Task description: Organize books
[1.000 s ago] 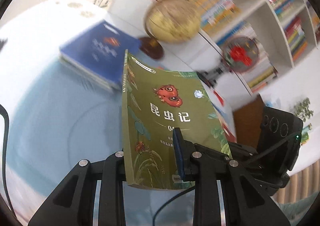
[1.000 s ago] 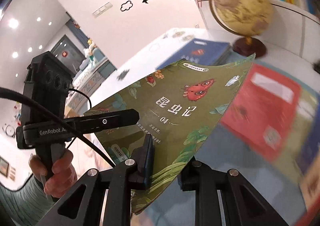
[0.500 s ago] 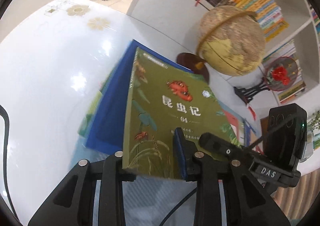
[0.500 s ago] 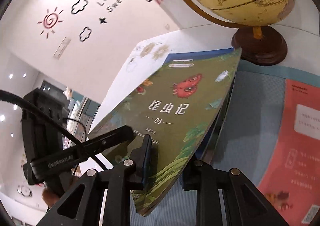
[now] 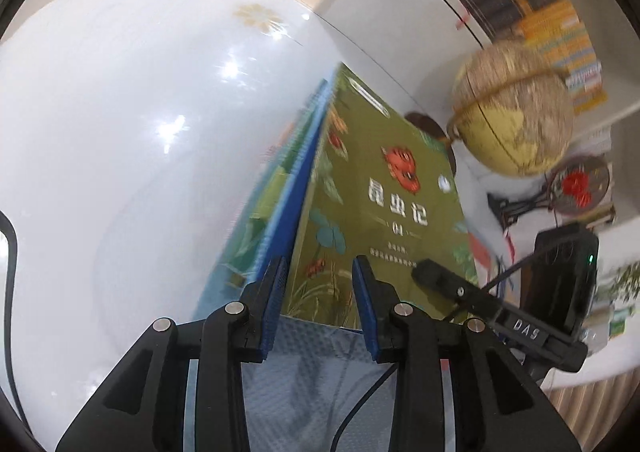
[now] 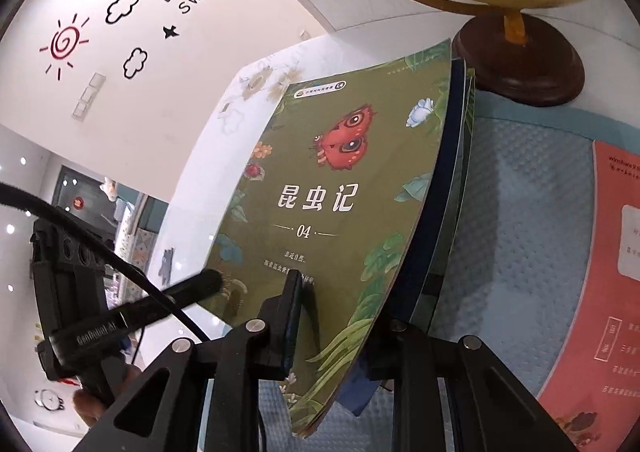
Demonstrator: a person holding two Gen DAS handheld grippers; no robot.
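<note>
Since 1 s ago both hands carried the green book down from mid-air onto the stack.

Left wrist view: green book now lies on top of the blue book, which tops a stack on the white table. Left gripper jaws are opening; pads stand apart either side of the book's near-left corner, no squeeze visible, so released. Globe at far right. Right gripper comes in from the right at the book's near edge.

Right wrist view: right gripper clenched on green book at its near edge, one pad on the cover, other finger under. Globe base just beyond the book's far-right corner. Red book lies apart at right on the blue mat. Left gripper's finger rests at the book's left edge.
</note>
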